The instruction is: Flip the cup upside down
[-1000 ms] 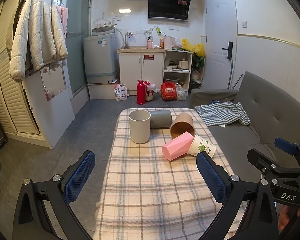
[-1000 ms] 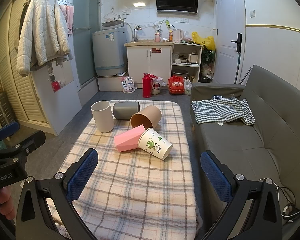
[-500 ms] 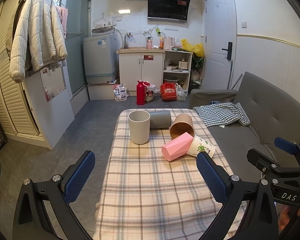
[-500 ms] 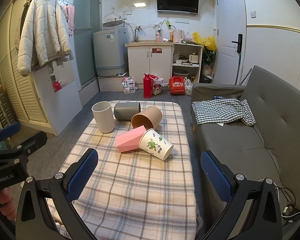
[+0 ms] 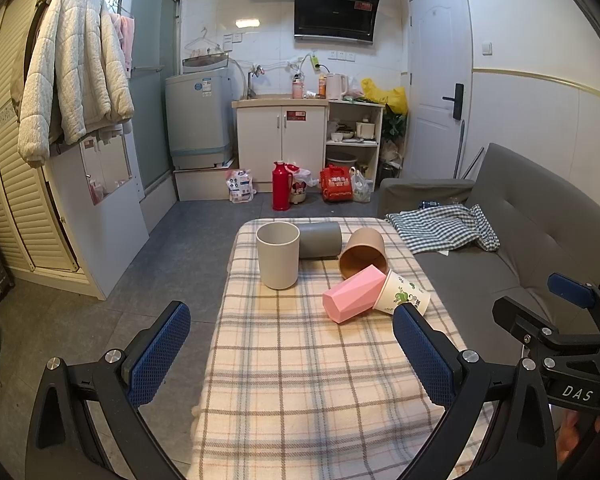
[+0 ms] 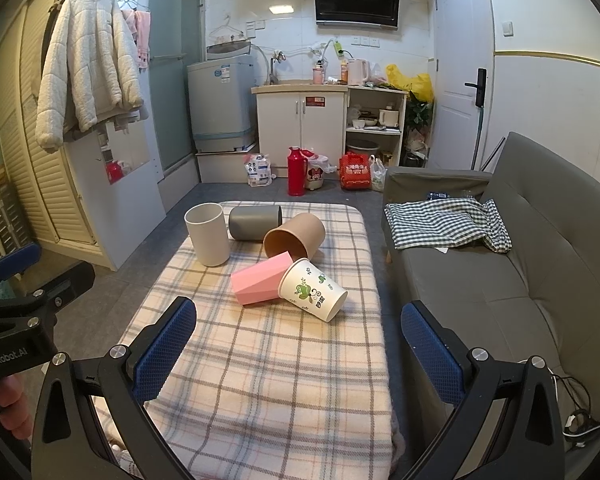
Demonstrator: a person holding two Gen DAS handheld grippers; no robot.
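Note:
Several cups sit at the far end of a plaid-covered table (image 5: 300, 380). A cream cup (image 5: 278, 255) (image 6: 208, 234) stands upright, mouth up. A grey cup (image 5: 320, 239) (image 6: 255, 222), a brown cup (image 5: 362, 253) (image 6: 294, 236), a pink faceted cup (image 5: 354, 294) (image 6: 260, 284) and a white paper cup with green leaves (image 5: 404, 294) (image 6: 313, 290) lie on their sides. My left gripper (image 5: 292, 354) is open and empty, above the table's near part. My right gripper (image 6: 298, 354) is open and empty, also short of the cups.
A grey sofa (image 6: 520, 280) with a checked cloth (image 6: 444, 222) runs along the table's right side. Bare floor lies left of the table. A kitchen cabinet (image 5: 282, 142), a red thermos (image 5: 278, 186) and bags stand beyond the far end.
Both views have shifted very slightly; the cups have not moved and both grippers stay open.

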